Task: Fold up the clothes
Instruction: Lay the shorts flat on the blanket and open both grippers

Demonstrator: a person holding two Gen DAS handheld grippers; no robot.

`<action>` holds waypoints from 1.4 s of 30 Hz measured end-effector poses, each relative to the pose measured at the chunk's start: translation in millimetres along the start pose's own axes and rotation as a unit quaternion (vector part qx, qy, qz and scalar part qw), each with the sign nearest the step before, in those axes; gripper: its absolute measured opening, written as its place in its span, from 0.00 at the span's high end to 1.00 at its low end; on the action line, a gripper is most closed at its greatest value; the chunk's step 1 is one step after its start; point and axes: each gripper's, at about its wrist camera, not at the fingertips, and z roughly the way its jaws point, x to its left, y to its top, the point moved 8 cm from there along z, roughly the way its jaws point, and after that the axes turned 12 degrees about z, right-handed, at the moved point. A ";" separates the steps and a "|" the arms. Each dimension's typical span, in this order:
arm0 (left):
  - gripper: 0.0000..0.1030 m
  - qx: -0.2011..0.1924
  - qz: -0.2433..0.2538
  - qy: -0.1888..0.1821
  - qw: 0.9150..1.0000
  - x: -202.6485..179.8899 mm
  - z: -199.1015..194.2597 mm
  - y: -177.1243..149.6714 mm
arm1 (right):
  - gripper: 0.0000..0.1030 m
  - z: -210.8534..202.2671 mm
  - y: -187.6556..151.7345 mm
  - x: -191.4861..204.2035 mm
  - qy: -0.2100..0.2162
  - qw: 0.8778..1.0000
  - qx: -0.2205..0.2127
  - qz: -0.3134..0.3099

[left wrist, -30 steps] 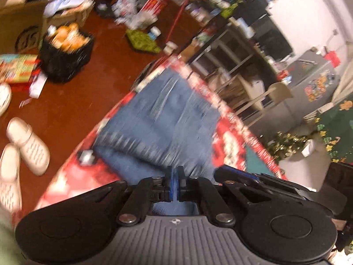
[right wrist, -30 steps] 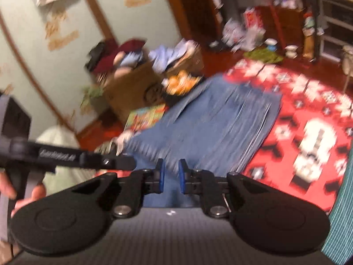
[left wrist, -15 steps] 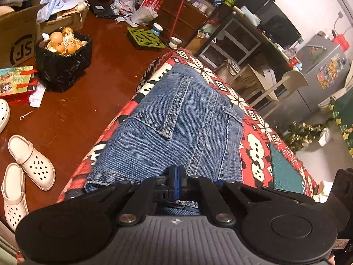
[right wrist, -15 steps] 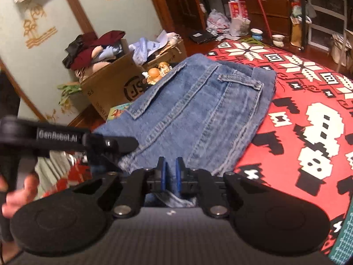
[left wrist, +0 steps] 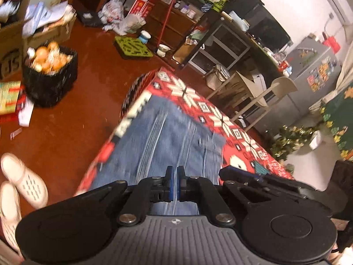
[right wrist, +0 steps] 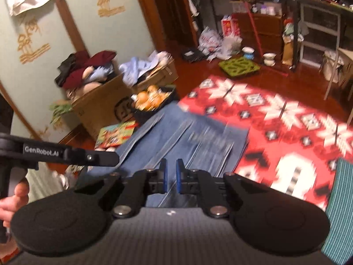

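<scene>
Folded blue jeans lie flat along the near left edge of a table covered with a red patterned cloth. The picture is blurred by motion. My left gripper hovers over the near end of the jeans, its blue pads a narrow gap apart and nothing pinched. The right wrist view shows the same jeans ahead of my right gripper, whose pads also stand slightly apart and empty. The left gripper's body shows at left, held by a hand.
A black crate of oranges and cardboard boxes stand on the floor left of the table. White clogs lie near the table's corner. A striped green mat lies at the cloth's right. A chair stands beyond the table.
Both grippers have pulled back and up from the jeans. The left pads, pressed together half a second ago, now stand slightly apart. The jeans stay flat on the cloth.
</scene>
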 end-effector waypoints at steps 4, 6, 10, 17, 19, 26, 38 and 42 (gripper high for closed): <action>0.98 0.012 -0.004 -0.006 1.000 1.2 31.5 32.1 | 0.94 14.9 33.4 -11.9 -0.009 1.000 -0.010 0.011; 0.98 0.021 -0.005 -0.001 1.000 3.6 45.3 38.4 | 0.97 22.3 50.1 -17.8 -0.013 1.000 -0.015 0.017; 0.98 0.039 -0.007 0.008 0.999 8.5 72.8 51.1 | 0.97 47.8 67.4 -31.0 -0.021 1.000 -0.007 0.021; 0.98 0.046 0.000 0.011 0.999 18.0 90.0 36.6 | 1.00 71.3 53.9 -52.0 -0.008 1.000 0.019 0.012; 0.99 0.038 0.002 0.000 0.999 16.1 86.3 42.3 | 0.99 67.4 60.5 -57.3 -0.005 0.999 0.018 0.029; 0.99 0.044 0.021 0.005 0.999 5.2 103.7 65.4 | 0.99 63.3 81.2 -64.7 -0.013 1.000 0.003 0.024; 0.98 0.062 0.034 0.019 0.997 1.0 105.6 58.3 | 0.97 50.4 78.1 -82.6 -0.024 0.999 0.002 0.046; 0.98 0.062 0.057 0.017 0.996 -18.7 81.3 52.2 | 0.97 13.0 70.6 -81.1 -0.032 0.999 -0.003 0.040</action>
